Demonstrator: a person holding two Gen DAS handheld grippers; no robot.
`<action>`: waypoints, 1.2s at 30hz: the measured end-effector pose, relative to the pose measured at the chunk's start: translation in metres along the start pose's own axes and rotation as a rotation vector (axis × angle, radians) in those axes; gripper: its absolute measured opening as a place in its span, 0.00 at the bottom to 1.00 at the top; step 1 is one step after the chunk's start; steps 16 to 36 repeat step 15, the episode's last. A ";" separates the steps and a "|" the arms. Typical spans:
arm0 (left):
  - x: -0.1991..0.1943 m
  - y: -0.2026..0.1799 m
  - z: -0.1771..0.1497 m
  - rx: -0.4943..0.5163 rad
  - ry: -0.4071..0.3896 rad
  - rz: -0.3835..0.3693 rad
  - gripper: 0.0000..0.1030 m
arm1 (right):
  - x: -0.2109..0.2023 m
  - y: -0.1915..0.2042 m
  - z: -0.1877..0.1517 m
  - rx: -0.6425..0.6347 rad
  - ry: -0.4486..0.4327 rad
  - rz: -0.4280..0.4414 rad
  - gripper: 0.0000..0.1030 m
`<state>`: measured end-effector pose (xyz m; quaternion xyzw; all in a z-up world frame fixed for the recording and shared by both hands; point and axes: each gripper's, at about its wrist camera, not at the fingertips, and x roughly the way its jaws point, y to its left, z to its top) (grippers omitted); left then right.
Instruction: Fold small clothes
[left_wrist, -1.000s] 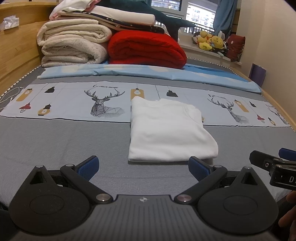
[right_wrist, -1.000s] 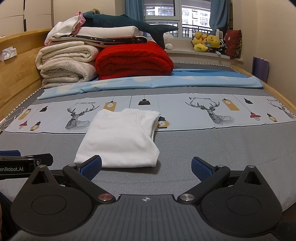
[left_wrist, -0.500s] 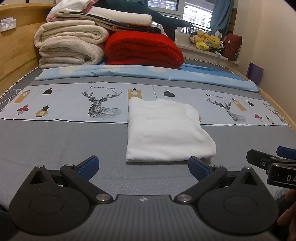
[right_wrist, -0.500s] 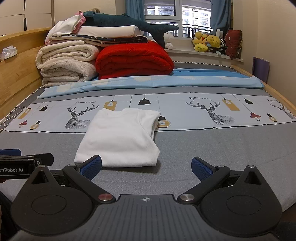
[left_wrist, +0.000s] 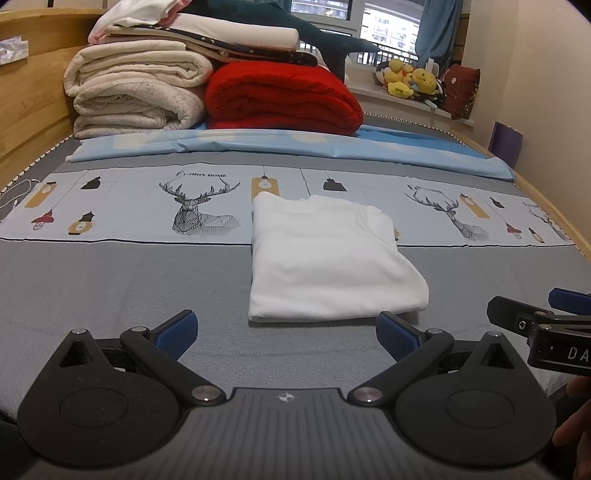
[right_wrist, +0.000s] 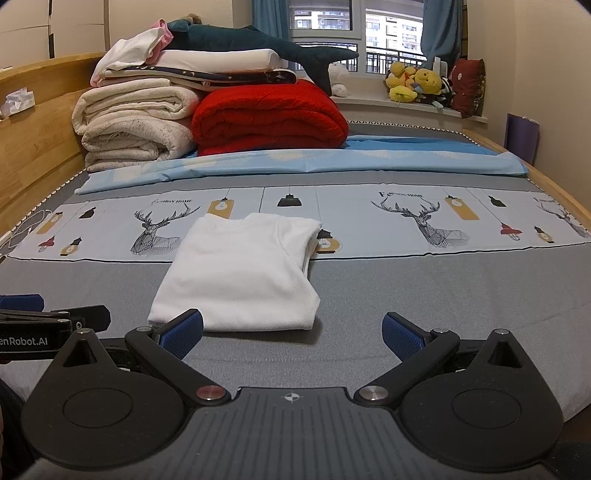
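Grey bedspread (left_wrist: 110, 280) bare left and right of the folded white garment (right_wrist: 240, 273). Far side blocked: stacked cream blankets (right_wrist: 133, 125), red quilt (right_wrist: 269, 118).

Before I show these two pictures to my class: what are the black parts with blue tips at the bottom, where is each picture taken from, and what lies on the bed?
No robot here: a person holds a two-finger gripper in each hand, and each gripper carries a wide-angle camera looking along its fingers. One picture comes from the left gripper, the other from the right gripper. The black arms with blue pads are the fingers. Both grippers are open and hold nothing. Each camera also catches the other gripper at its edge. On the bed lies a folded white garment, just ahead of the fingers. Farther back are a blue sheet, a red blanket, cream blankets and a plush shark. Soft toys sit on the windowsill.
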<state>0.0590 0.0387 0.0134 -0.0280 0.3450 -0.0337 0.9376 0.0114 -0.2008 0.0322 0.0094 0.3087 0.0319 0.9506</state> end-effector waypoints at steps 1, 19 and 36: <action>0.000 0.000 0.000 0.001 0.000 -0.001 1.00 | 0.000 0.000 0.000 0.000 0.000 0.000 0.99; 0.001 -0.001 -0.001 0.014 0.000 -0.006 1.00 | 0.000 0.000 -0.002 -0.005 0.003 0.002 0.99; 0.001 -0.001 -0.001 0.014 0.000 -0.006 1.00 | 0.000 0.000 -0.002 -0.005 0.003 0.002 0.99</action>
